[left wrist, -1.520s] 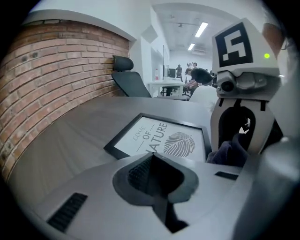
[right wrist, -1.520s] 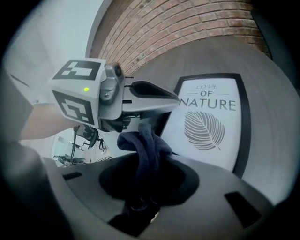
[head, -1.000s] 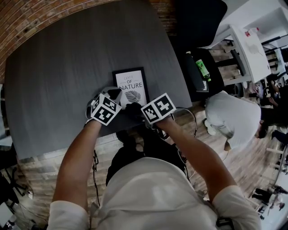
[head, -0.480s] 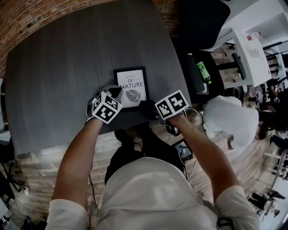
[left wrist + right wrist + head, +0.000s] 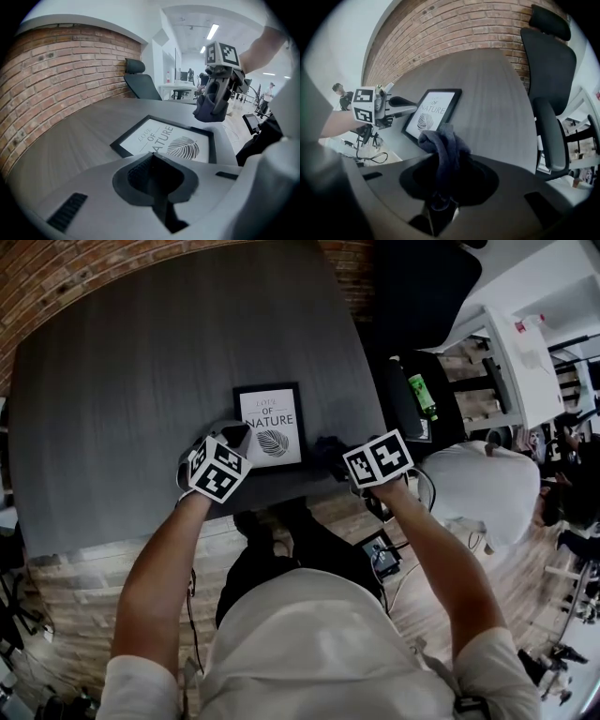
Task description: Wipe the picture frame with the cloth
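Dark grey table (image 5: 141, 362): matt, with fine straight wood grain and a curved far edge. Lying flat on it toward the near edge is a black-rimmed rectangular picture frame (image 5: 270, 426). It holds a smooth white print with a grey leaf drawing and the word NATURE. A rough red-brown brick wall (image 5: 56, 79) runs behind the far side. A black office chair (image 5: 548, 70) with a headrest stands off the table's right side.

Left gripper (image 5: 236, 435): pale grey moulded shell with a marker cube on top. Fingers are together with nothing between them. The tips sit at the frame's near left corner; contact is not clear.

Right gripper (image 5: 337, 454): fingers clamped on a dark blue-grey cloth (image 5: 442, 140). The cloth is soft and napped, bunched into a lumpy wad that sticks out past the tips. The wad is right of the frame, clear of its right rim, over the table's near right part.

Against a second ago: the right gripper and cloth were then at the frame's near rim, close beside the left gripper. Now they are out to the right, off the frame. The left gripper is in the same spot, and the frame lies in the same place on the table.
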`<state>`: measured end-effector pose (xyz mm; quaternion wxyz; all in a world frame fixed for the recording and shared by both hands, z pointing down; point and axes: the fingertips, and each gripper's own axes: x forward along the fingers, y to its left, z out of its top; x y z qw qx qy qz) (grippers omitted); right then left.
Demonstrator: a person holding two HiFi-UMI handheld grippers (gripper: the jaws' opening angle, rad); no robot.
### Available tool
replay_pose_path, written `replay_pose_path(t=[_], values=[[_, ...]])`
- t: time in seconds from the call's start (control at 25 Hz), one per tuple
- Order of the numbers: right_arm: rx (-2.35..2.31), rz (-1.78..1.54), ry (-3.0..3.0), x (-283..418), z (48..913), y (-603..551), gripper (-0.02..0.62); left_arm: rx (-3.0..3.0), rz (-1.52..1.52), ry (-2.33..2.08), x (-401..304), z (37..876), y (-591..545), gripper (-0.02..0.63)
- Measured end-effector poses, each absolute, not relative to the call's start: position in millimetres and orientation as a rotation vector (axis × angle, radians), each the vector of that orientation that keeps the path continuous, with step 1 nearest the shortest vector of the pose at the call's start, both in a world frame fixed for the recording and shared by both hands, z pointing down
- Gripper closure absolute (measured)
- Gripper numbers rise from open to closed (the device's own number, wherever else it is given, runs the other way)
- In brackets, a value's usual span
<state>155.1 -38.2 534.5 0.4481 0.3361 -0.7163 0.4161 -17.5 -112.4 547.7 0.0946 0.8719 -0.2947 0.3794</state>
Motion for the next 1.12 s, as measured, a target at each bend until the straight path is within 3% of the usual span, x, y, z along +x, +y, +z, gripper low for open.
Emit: replay_pose_path(t=[0.16,0.4,1.12], values=[[0.856,0.953,-1.857,157.6,511.6,-65.5,0.485,2.693,0.997,-0.984,2.8,510.9,-101.1,0.598],[0.752,0.857,-1.980,108.3,493.5,-96.1,0.485,2.759,1.117,-0.795,65.1,518.8,-30.5,0.598],[0.033,0.563,-2.093,-98.4,514.8,-56.0,0.485,2.530,1.098,-1.198,54.2,546.3,-17.0,0.600]])
